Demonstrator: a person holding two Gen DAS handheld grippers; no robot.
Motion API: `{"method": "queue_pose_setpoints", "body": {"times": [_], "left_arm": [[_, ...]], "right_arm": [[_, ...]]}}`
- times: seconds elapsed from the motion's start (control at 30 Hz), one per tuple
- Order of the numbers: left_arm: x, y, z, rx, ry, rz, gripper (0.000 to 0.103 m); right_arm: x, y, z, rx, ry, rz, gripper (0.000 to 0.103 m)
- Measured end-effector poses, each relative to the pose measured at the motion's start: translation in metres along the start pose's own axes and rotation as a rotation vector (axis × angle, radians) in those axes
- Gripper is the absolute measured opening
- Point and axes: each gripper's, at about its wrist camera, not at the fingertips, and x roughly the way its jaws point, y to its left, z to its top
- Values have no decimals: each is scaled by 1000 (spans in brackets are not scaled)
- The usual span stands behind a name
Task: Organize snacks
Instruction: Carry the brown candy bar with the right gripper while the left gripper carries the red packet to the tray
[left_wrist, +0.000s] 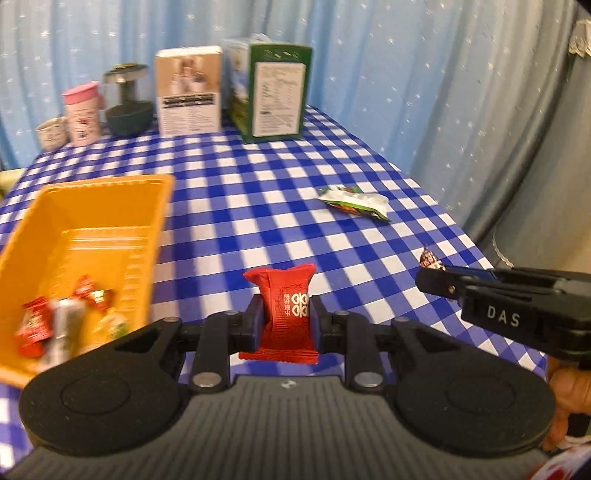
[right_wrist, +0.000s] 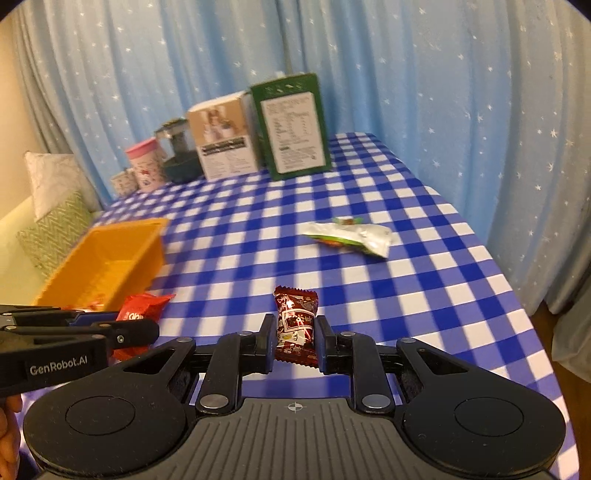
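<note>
— What are you carrying?

— My left hand-held gripper (left_wrist: 283, 320) pinches a red candy (left_wrist: 284, 314), lifted clear to drop in the yellow bin (left_wrist: 110, 206) at ten o'clock. My right hand-held gripper (right_wrist: 295, 338) clamps a brown candy (right_wrist: 295, 325); a green-white packet (right_wrist: 351, 236) waits at one o'clock.

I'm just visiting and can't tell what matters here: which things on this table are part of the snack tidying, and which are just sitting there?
Part of the job:
- red foil candy, in left gripper
- dark brown wrapped candy, in right gripper
- silver-green snack packet
- orange plastic bin

Just sitting there:
- green carton
- beige carton
- pink cup
- dark pot
</note>
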Motion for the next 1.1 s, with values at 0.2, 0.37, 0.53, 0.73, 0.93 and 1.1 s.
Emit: {"method": "queue_pose_setpoints", "body": {"times": [0.2,0.37,0.53,0.73,0.93,1.1], "left_arm": [[-45,22,-5,-30,-33,32,22],[-71,37,-9,-46,-55,58,22],[-89,53,-12,-67,-68,82,22],[-103,74,-15,-95,-80,105,22],[-110,93,-20,-124,-80,125,22],[-112,106,-22,-145,-81,134,22]], "right_arm": [[-25,44,-4,-29,-17,37,22],[-36,73,-6,-59,-19,73,22],[-39,99,-5,-94,-22,111,22],[-37,125,-3,-131,-24,146,22],[-31,143,-2,-154,-16,171,22],[-25,156,-3,-172,-4,186,22]]}}
